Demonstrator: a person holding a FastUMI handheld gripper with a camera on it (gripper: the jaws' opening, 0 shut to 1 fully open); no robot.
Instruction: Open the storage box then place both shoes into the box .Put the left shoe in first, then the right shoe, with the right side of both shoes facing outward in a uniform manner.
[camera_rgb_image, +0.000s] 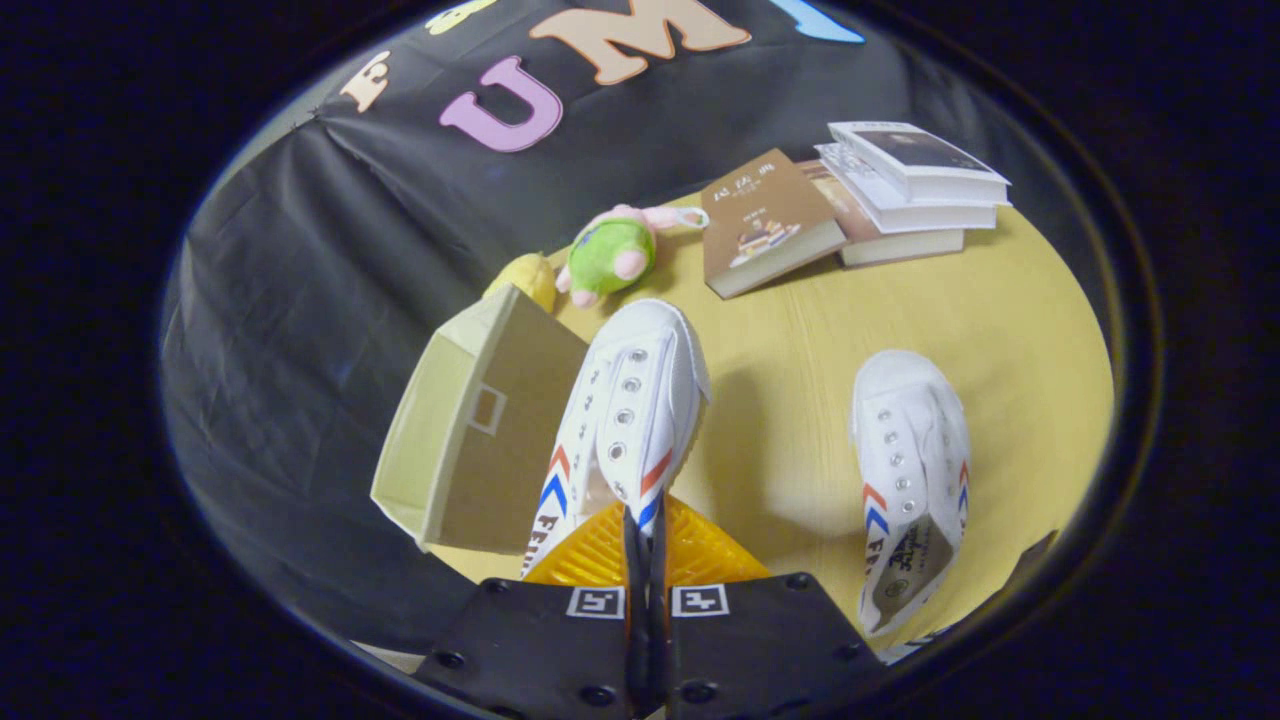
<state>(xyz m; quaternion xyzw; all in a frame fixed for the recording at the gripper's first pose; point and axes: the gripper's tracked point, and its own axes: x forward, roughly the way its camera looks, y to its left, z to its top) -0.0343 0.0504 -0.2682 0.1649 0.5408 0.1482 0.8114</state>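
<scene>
White canvas shoe (630, 400) hangs pinched by its collar in the closed gripper (646, 545), beside the open box (470, 430). The other shoe (915, 470) lies on the table (800, 330). So thin a hold may let it swing or slip off.

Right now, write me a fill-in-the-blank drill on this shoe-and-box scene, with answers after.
1. The gripper is shut on the heel of one white ____, lifting it.
2. The other white sneaker lies on the ____ table.
3. The open storage box sits beside the held sneaker and looks ____ inside.
4. Beyond the box lies a ____ plush toy, near stacked books.

Answers: sneaker; yellow; empty; green
</scene>
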